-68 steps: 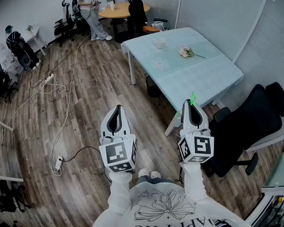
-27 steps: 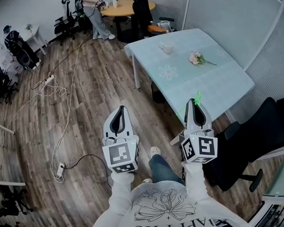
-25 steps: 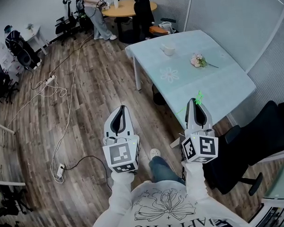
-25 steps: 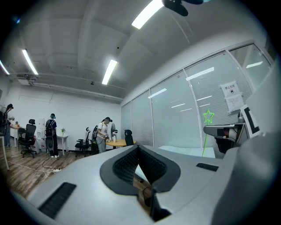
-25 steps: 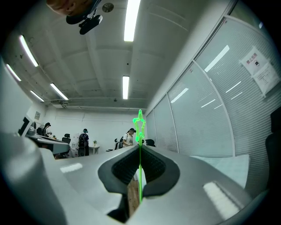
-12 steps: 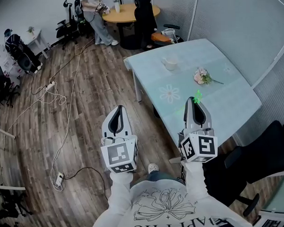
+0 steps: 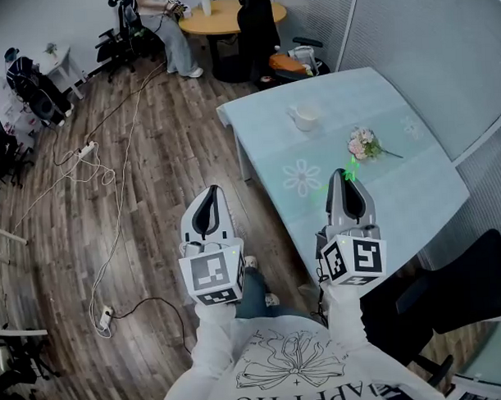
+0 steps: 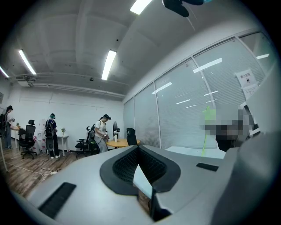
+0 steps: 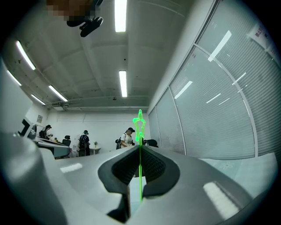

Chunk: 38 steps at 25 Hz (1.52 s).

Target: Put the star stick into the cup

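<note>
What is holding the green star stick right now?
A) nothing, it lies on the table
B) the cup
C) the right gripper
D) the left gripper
C: the star stick stands pinched between the right gripper's fingers, with its star poking out past their tips.
</note>
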Motion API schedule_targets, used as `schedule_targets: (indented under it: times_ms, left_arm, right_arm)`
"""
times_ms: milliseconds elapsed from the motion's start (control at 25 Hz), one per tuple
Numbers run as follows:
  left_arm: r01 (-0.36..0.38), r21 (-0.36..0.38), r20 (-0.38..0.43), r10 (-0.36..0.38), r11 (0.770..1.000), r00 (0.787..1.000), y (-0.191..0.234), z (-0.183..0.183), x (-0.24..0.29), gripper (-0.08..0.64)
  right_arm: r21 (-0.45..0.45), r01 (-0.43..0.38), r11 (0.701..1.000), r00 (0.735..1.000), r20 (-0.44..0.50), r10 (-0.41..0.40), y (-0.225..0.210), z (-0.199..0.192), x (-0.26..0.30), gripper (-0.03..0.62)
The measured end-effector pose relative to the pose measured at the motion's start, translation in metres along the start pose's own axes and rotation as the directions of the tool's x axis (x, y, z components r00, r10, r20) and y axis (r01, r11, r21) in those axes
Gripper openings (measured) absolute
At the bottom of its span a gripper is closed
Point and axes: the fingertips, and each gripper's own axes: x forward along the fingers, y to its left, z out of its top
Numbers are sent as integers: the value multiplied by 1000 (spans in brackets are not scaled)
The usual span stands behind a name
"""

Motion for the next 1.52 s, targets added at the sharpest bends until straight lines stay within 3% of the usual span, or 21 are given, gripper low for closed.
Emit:
schedule_targets:
  times_ms: [320, 720, 1120, 1520]
  left_arm:
    - [26, -2, -6, -26, 1000, 1000, 15, -12, 76, 6]
    - [113, 6, -16, -113, 994, 993, 31, -6, 216, 6]
    - [230, 15, -21, -229, 973, 973, 21, 5, 359, 6]
    - [307, 0, -76, -306, 952, 949, 9, -14, 442, 6]
  right_arm:
    - [-3, 34, 999, 999, -6, -34, -17, -24, 59, 15]
    - [-7, 96, 995, 995, 9, -96, -49, -41, 178, 15]
    - [-18, 173, 985, 985, 15, -172, -95, -53, 287, 15]
    - [-42, 238, 970, 971, -18, -239, -130, -81, 346, 14]
